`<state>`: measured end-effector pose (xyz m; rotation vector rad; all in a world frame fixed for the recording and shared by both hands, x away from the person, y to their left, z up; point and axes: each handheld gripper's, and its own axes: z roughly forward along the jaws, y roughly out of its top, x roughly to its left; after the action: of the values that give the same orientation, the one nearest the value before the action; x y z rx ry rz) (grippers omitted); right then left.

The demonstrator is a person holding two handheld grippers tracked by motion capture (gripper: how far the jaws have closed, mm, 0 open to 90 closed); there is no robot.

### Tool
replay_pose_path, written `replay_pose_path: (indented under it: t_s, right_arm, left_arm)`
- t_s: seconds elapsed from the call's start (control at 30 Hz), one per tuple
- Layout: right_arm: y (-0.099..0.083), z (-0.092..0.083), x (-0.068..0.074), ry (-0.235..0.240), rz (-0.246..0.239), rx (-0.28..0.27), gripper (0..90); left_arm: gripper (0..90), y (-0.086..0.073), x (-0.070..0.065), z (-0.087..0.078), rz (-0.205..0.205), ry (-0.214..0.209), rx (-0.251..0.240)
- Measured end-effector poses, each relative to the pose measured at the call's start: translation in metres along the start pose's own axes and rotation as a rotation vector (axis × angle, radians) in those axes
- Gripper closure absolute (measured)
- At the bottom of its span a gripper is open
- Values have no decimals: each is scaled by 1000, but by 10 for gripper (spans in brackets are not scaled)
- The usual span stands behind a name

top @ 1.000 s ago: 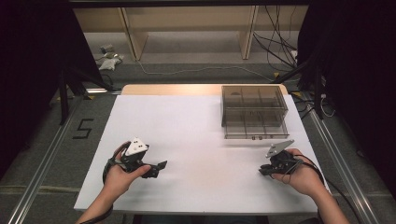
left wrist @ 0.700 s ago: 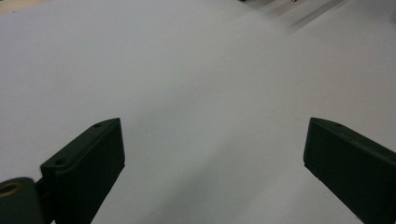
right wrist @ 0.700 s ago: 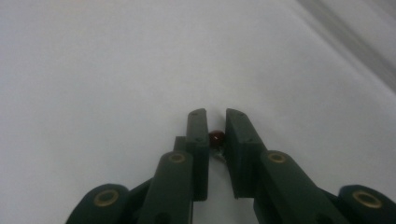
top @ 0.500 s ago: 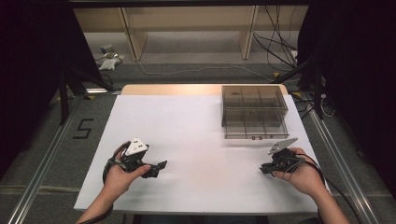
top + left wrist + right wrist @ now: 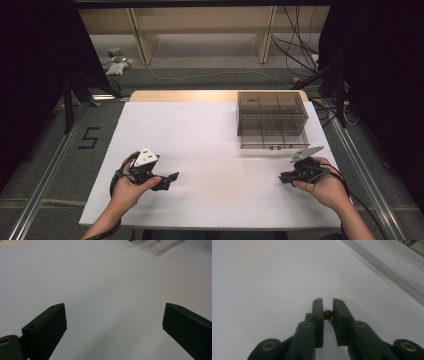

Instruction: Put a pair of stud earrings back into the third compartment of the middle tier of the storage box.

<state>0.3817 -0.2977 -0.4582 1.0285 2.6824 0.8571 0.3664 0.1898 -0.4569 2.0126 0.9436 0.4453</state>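
My right gripper [image 5: 327, 300] is shut on a small dark red bead [image 5: 327, 314], pinched between its two black jaws just above the white tabletop. In the high view the right gripper [image 5: 286, 177] rests low at the front right of the table, pointing left, in a person's hand. My left gripper [image 5: 172, 177] lies at the front left, pointing right. In the left gripper view its jaws stand wide apart with bare white table between them, so the left gripper [image 5: 113, 311] is open.
A smoky transparent compartment box [image 5: 271, 120] stands at the back right of the white table [image 5: 200, 135]. Metal rails run along both table sides. Cables and shelving lie on the floor beyond the far edge.
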Motion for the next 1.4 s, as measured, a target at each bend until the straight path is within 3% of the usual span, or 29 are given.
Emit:
replay_pose_path:
  t_s: [1.4]
  right_arm:
    - [5, -9, -4, -38, 32, -90, 807]
  left_arm:
    - [56, 0, 0, 0, 1, 1, 2]
